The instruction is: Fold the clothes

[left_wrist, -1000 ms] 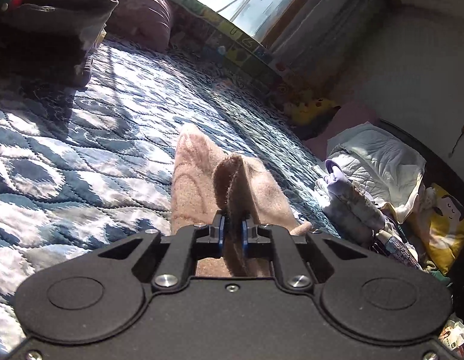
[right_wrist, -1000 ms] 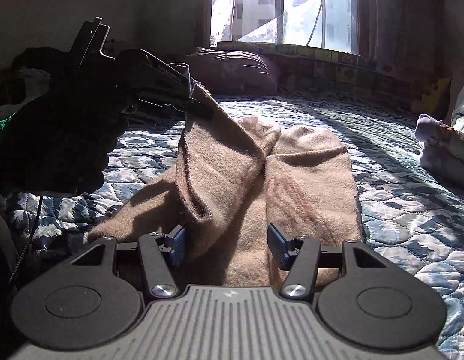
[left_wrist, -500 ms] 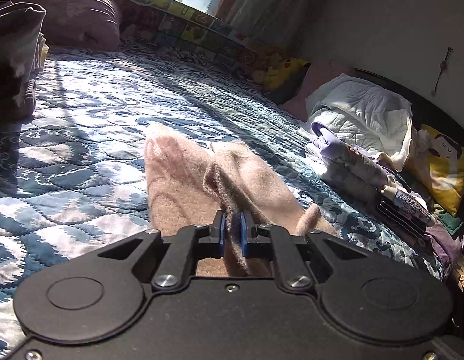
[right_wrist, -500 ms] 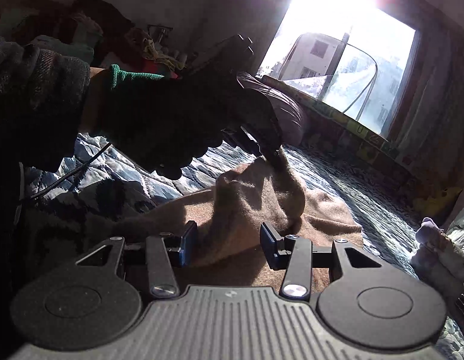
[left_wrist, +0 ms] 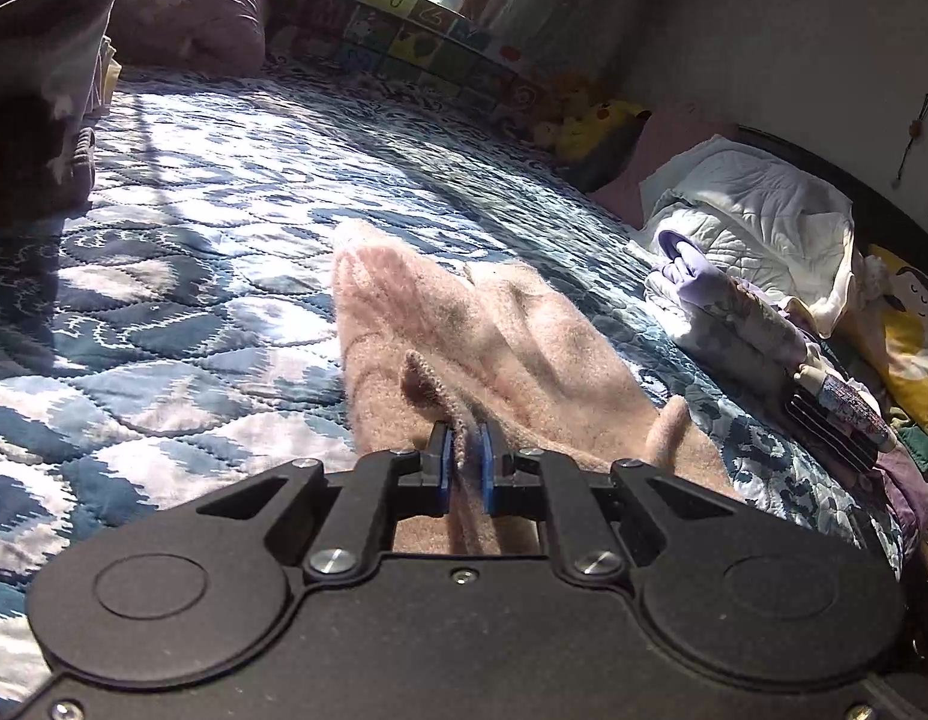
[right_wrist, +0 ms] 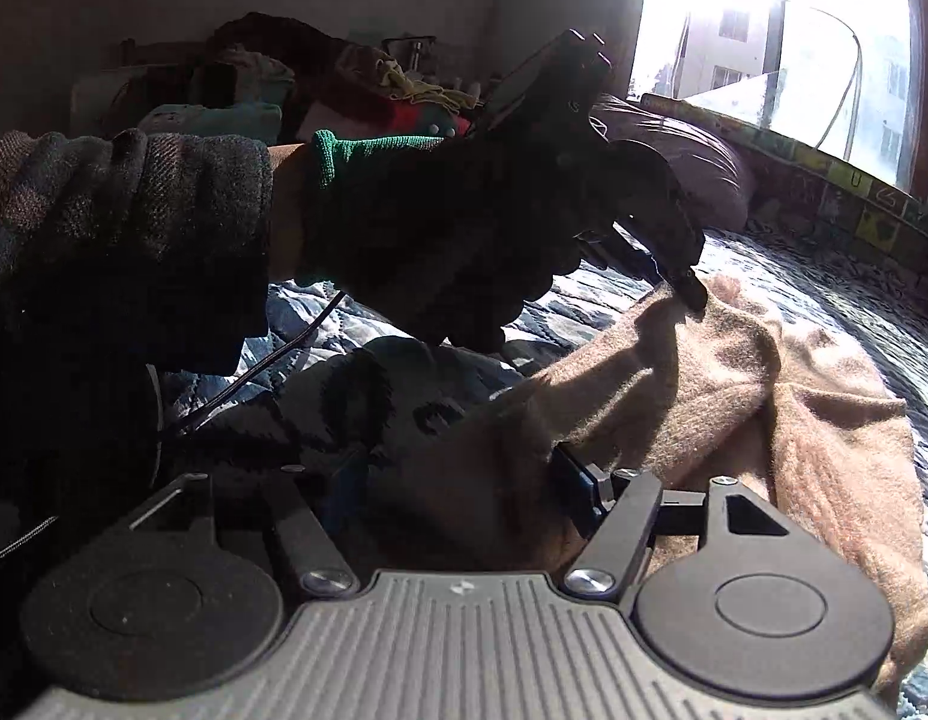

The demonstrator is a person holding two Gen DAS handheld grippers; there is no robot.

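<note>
Little legible anywhere; along the far edge of the bed, a padded border of coloured picture tiles (left_wrist: 404,42), one yellow tile bearing what looks like a "U" and the next a "6" or similar curl; same border (right_wrist: 854,192) in the right wrist view, again with a "U"-like mark and a curled figure beside it, neither certain; on the grey ribbed housing (right_wrist: 464,642) of the right tool, a small pale emblem, too small to read; no other text, brand or number readable.
</note>
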